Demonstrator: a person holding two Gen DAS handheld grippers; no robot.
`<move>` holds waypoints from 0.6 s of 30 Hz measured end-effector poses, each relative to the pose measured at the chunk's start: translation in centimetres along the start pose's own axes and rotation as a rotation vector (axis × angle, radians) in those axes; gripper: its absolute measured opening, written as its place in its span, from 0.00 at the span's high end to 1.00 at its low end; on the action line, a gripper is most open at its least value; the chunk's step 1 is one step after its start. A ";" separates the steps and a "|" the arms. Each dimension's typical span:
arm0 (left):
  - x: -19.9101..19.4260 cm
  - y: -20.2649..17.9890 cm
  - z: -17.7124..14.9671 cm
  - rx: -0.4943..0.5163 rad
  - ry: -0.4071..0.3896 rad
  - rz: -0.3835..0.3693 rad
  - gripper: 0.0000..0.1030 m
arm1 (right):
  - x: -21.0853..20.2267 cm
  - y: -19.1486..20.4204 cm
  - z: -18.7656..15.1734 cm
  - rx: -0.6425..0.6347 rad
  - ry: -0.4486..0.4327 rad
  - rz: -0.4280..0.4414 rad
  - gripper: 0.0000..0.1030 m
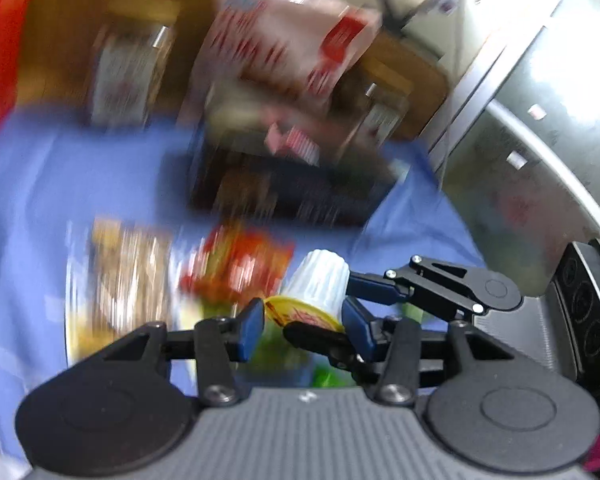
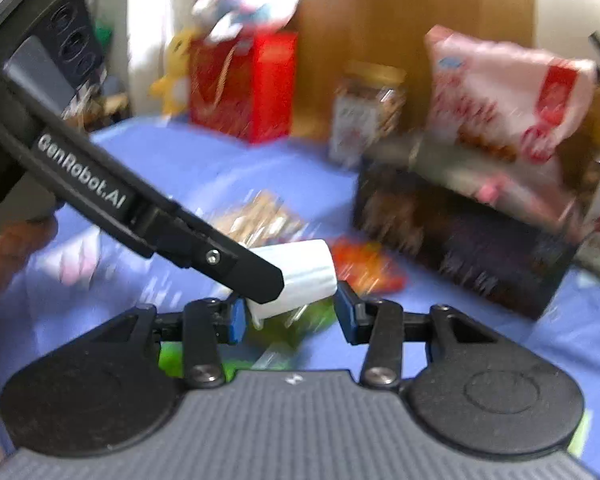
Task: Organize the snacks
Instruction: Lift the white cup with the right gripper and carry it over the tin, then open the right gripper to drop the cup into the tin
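Observation:
A white ribbed snack cup (image 1: 320, 284) with a yellow lid (image 1: 304, 314) lies tilted between both grippers above the blue cloth (image 1: 60, 184). My left gripper (image 1: 304, 324) has its blue pads on either side of the lid end. My right gripper (image 2: 290, 314) stands wide around the cup (image 2: 300, 272); its fingers reach in from the right in the left wrist view (image 1: 380, 286). Whether either one presses on the cup is hidden by blur. A dark box (image 2: 460, 240) holds a pink snack bag (image 2: 500, 96).
Loose snack packets (image 1: 236, 268) and a clear packet (image 1: 128, 280) lie on the cloth. Two jars (image 2: 364, 112) and a red box (image 2: 244, 80) stand at the back against a wooden panel. A steel appliance (image 1: 540, 140) stands at the right.

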State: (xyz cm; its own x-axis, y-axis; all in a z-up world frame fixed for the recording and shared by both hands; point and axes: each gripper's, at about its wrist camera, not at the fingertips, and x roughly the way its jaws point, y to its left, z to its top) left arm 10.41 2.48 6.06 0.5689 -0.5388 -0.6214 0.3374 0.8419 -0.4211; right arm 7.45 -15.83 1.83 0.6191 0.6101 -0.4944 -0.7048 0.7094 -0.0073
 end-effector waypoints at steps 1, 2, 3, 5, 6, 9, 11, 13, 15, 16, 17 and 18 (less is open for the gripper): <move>-0.1 -0.6 1.3 0.030 -0.031 0.005 0.58 | -0.2 -0.6 0.7 0.010 -0.035 -0.019 0.54; -0.1 -1.2 2.5 0.054 -0.057 0.008 0.59 | -0.5 -1.1 1.4 0.018 -0.067 -0.039 0.54; 0.2 -1.6 3.7 0.076 -0.074 0.006 0.59 | -0.5 -1.8 2.2 0.027 -0.098 -0.065 0.54; 1.4 -2.3 5.9 0.115 -0.108 0.024 0.59 | -0.2 -2.9 3.6 0.039 -0.147 -0.121 0.54; 2.2 -2.6 6.8 0.125 -0.115 0.035 0.59 | 0.3 -3.7 4.3 0.048 -0.162 -0.146 0.54; 5.3 -2.3 9.3 0.123 -0.104 0.069 0.57 | 2.4 -5.7 5.5 0.072 -0.153 -0.205 0.54; 7.2 -1.9 10.0 0.117 -0.087 0.091 0.57 | 4.0 -7.2 5.7 0.098 -0.122 -0.220 0.54; 8.9 -1.6 10.2 0.113 -0.066 0.122 0.57 | 5.5 -8.5 5.5 0.140 -0.081 -0.220 0.54; 9.8 -1.5 10.1 0.122 -0.061 0.155 0.56 | 6.4 -9.3 5.2 0.167 -0.049 -0.217 0.53; 9.8 -1.6 10.1 0.128 -0.067 0.179 0.56 | 6.5 -9.6 5.0 0.179 -0.050 -0.217 0.52; 10.0 -1.7 10.1 0.139 -0.071 0.205 0.55 | 6.5 -9.4 4.9 0.187 -0.057 -0.218 0.51; 10.1 -1.7 10.2 0.148 -0.073 0.221 0.53 | 6.5 -9.5 4.8 0.190 -0.062 -0.220 0.51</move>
State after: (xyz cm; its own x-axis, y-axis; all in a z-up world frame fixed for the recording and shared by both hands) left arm 23.28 -4.11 7.25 0.6914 -0.3424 -0.6362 0.3019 0.9369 -0.1762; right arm 19.80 -16.92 2.87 0.7739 0.4508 -0.4449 -0.4776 0.8767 0.0576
